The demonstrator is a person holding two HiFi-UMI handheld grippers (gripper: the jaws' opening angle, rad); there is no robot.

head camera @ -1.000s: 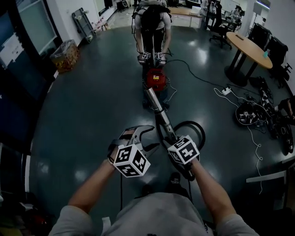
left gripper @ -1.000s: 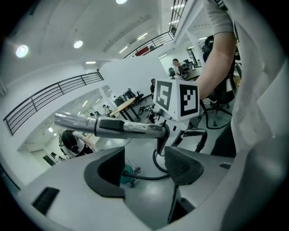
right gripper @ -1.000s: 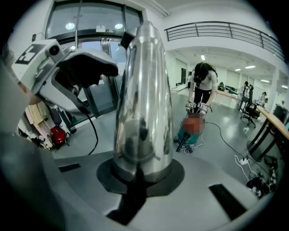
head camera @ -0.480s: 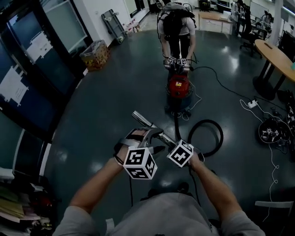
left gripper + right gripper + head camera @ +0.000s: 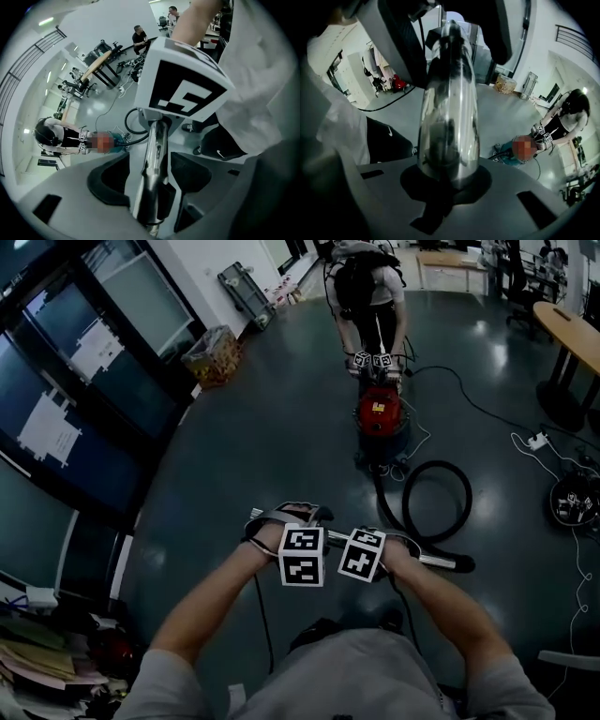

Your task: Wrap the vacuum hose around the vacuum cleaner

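vacuum hose (image 5: 468, 495) loose on floor | metal tube (image 5: 431, 560) now swung crosswise | right hand-held gripper (image 5: 447, 178) clamps it, left hand-held gripper (image 5: 150, 187) open around it | wrapping yet to start

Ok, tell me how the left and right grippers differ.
The left gripper has its jaws apart round the metal tube; the right gripper has its jaws shut on it. The left gripper sits nearer the tube's free end, the right gripper nearer the hose. Both straddle the same tube.
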